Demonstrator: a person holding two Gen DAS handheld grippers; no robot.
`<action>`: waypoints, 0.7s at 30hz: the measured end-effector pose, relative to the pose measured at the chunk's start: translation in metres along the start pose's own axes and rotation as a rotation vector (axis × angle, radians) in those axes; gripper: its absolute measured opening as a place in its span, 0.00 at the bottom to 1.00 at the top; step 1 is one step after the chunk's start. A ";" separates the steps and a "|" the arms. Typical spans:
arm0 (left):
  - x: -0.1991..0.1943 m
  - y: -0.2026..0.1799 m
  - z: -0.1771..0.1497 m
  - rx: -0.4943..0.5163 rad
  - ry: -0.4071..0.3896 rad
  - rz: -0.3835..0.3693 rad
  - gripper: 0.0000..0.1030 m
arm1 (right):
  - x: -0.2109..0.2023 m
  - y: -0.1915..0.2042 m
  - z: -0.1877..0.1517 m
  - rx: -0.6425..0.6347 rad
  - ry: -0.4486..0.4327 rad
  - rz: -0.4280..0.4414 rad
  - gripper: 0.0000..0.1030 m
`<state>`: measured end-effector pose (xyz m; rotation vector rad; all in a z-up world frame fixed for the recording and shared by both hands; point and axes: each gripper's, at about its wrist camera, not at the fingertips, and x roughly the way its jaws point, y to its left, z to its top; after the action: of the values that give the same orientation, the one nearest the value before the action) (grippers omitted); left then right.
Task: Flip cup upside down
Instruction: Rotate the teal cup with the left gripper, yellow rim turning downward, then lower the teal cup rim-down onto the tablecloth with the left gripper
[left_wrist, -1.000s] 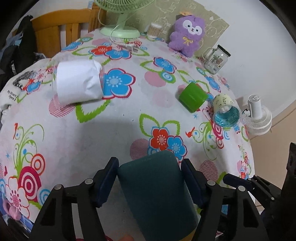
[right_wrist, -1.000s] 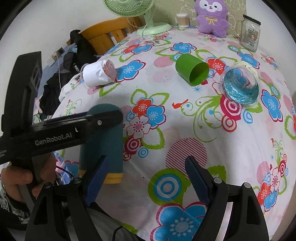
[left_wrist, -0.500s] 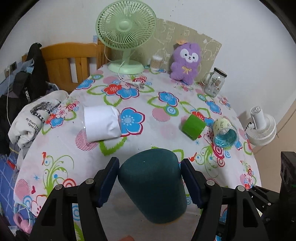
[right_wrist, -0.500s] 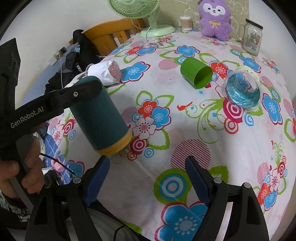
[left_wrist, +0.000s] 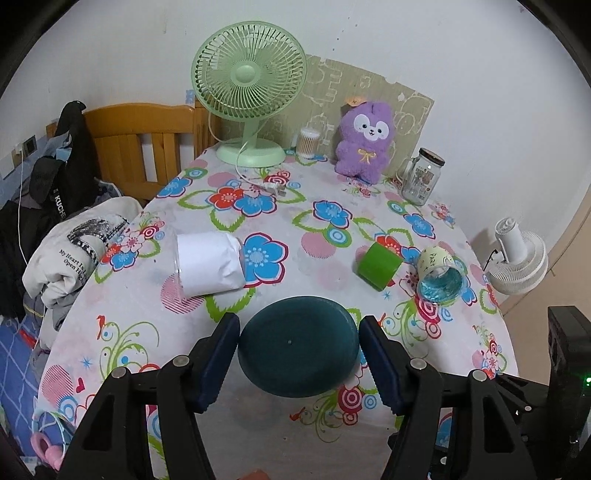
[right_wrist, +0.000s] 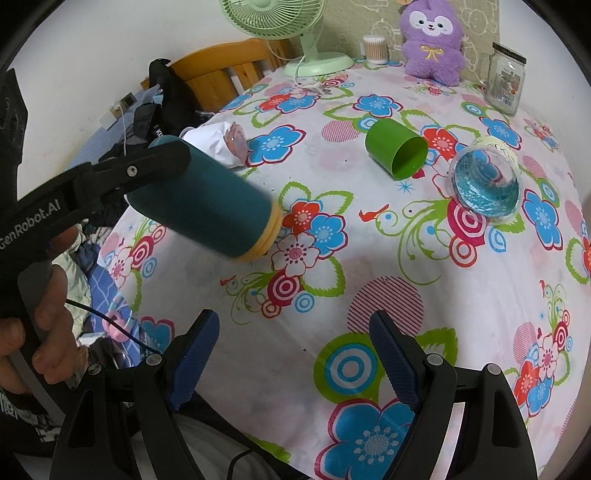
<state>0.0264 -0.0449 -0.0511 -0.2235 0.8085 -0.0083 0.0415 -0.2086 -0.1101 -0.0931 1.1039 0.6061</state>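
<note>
Mid-flip: my left gripper (left_wrist: 298, 350) clamps the teal cup (left_wrist: 297, 346) tilted above the table (right_wrist: 369, 266), right gripper (right_wrist: 293, 356) wide and empty; next, I judge, finish rotating and set it rim-down.

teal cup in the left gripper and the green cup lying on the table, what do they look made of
Teal cup: probably matte plastic or silicone, with no glare, plus a yellow band at its rim. Green cup: likely smooth, thin-walled opaque plastic with a faint sheen. Neither is certain from looks alone.
</note>
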 end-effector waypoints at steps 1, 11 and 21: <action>-0.001 0.000 0.000 0.002 -0.004 0.002 0.66 | 0.000 0.000 0.000 0.000 0.000 0.001 0.83; -0.002 0.000 0.002 0.002 -0.010 0.011 0.65 | 0.000 0.000 0.000 0.000 -0.001 0.002 0.83; 0.003 -0.007 0.001 0.040 -0.007 0.031 0.60 | 0.001 0.000 0.000 0.007 0.000 0.003 0.83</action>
<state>0.0298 -0.0517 -0.0513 -0.1731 0.8044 0.0056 0.0418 -0.2082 -0.1111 -0.0855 1.1066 0.6052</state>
